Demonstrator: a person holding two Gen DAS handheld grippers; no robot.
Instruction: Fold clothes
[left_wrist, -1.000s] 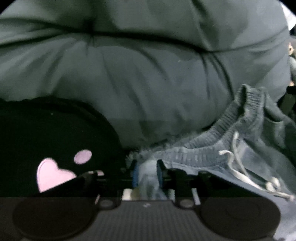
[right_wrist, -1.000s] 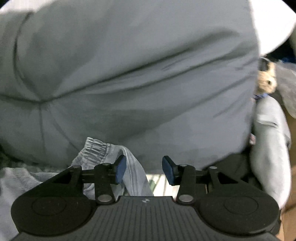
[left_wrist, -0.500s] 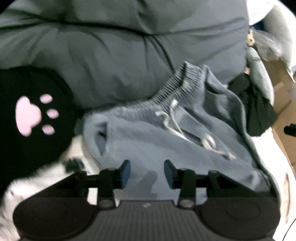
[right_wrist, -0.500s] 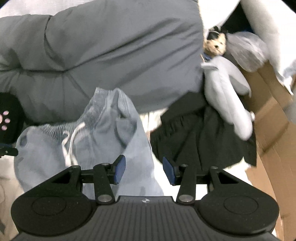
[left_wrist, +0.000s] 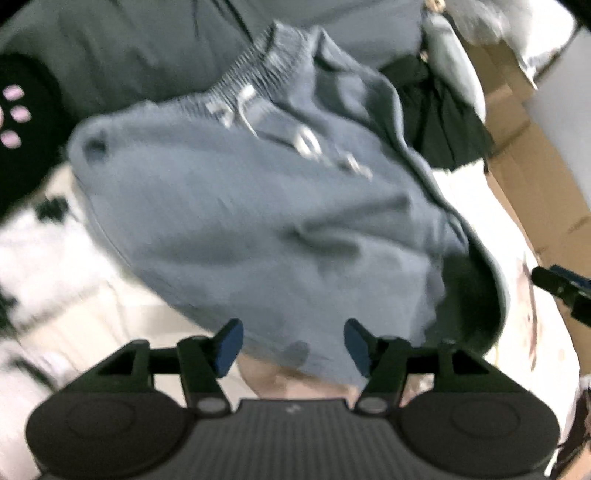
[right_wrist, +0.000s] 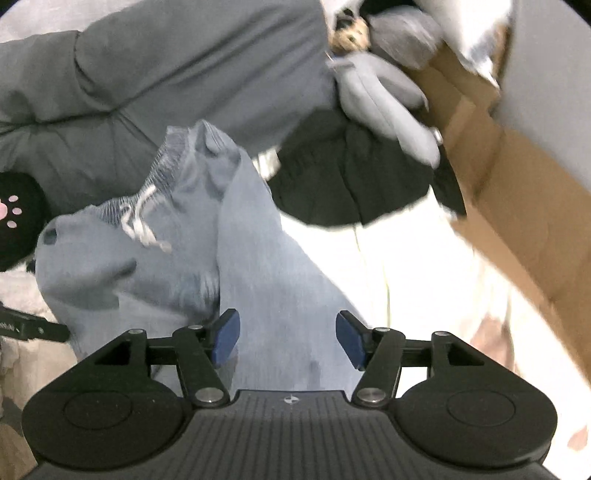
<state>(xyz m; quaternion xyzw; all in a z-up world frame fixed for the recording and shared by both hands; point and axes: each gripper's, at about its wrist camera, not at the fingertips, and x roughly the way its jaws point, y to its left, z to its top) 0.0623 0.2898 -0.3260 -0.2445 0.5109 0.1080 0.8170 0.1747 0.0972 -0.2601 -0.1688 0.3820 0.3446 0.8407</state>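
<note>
sweatpants (left_wrist: 258, 221) lie crumpled beneath left gripper (left_wrist: 291, 345) and right gripper (right_wrist: 287, 338), both hovering wide apart, empty.

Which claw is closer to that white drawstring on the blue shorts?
Left, probably. The left claw faces the drawstring straight across the blue shorts; the right claw sits further right, over their other side.

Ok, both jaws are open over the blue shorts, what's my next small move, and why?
Probably lower the right gripper and pinch the near hem of the blue shorts. They lie crumpled, one leg bunched on the other, drawstring exposed, so they need spreading before folding.
</note>
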